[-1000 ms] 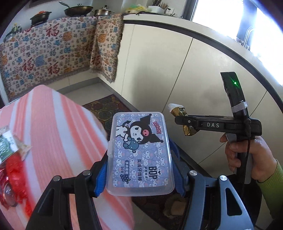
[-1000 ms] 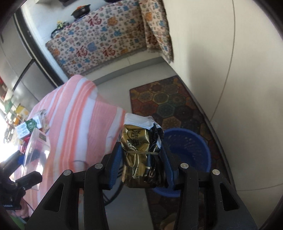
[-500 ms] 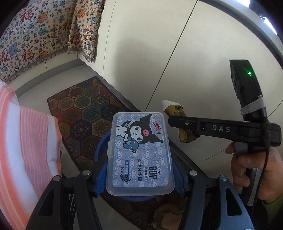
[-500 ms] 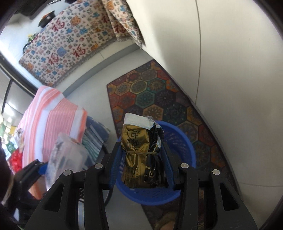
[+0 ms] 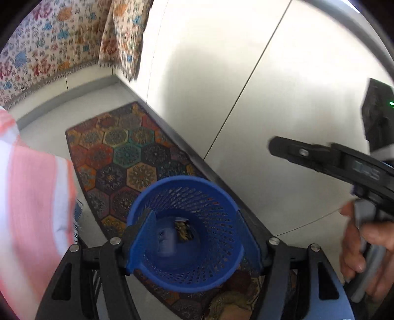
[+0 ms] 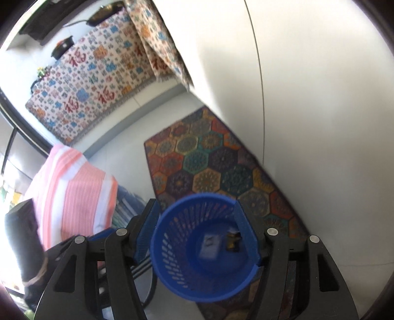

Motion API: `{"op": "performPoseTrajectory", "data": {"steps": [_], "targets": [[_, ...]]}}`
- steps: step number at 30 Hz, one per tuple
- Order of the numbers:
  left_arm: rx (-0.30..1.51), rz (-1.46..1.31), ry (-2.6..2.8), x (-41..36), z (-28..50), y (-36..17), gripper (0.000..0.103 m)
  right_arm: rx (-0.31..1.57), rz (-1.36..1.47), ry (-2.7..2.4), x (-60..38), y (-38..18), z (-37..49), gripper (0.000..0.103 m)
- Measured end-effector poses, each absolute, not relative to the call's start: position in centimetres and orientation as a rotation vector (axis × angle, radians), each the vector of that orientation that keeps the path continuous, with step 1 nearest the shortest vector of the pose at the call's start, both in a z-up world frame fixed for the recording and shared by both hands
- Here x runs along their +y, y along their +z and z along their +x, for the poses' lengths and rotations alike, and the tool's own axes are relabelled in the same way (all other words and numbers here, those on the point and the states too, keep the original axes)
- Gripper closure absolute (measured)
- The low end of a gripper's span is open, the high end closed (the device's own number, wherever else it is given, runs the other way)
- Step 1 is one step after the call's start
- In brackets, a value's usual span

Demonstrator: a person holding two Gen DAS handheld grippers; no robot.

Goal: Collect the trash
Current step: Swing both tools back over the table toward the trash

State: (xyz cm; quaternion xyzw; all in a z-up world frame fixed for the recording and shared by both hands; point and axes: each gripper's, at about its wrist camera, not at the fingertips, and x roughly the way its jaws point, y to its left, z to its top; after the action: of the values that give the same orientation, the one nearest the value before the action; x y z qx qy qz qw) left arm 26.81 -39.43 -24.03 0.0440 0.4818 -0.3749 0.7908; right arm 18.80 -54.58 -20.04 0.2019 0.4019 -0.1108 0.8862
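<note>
Both the left gripper (image 5: 194, 241) and right gripper (image 6: 197, 236) are hanging over the blue basket (image 5: 214, 275), jaws spreading with nothing between them. The clear box (image 6: 209, 245) and gold wrapper (image 6: 232, 242) are lying inside the basket.

Home kitchen: pans (image 6: 103, 13) above cloth-draped counter (image 6: 86, 81).

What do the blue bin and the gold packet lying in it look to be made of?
Blue bin: moulded plastic by its look, matte, with a perforated lattice wall. Gold packet: probably metallised foil wrapper, crinkled and shiny, though blurred here.
</note>
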Motion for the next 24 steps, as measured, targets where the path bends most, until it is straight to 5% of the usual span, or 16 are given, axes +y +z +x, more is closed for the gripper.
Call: {"op": "performPoseTrajectory", "data": {"steps": [11, 24], "targets": [[0.907, 0.13, -0.718, -24.9, 17.8, -17.3, 0.034, 0.676, 0.112, -0.137, -42.0, -15.0, 18.5, 0.029], [0.898, 0.075, -0.302, -2.7, 14.1, -17.7, 0.034, 0.754, -0.006, 0.326, -17.4, -18.6, 17.9, 0.029]]}}
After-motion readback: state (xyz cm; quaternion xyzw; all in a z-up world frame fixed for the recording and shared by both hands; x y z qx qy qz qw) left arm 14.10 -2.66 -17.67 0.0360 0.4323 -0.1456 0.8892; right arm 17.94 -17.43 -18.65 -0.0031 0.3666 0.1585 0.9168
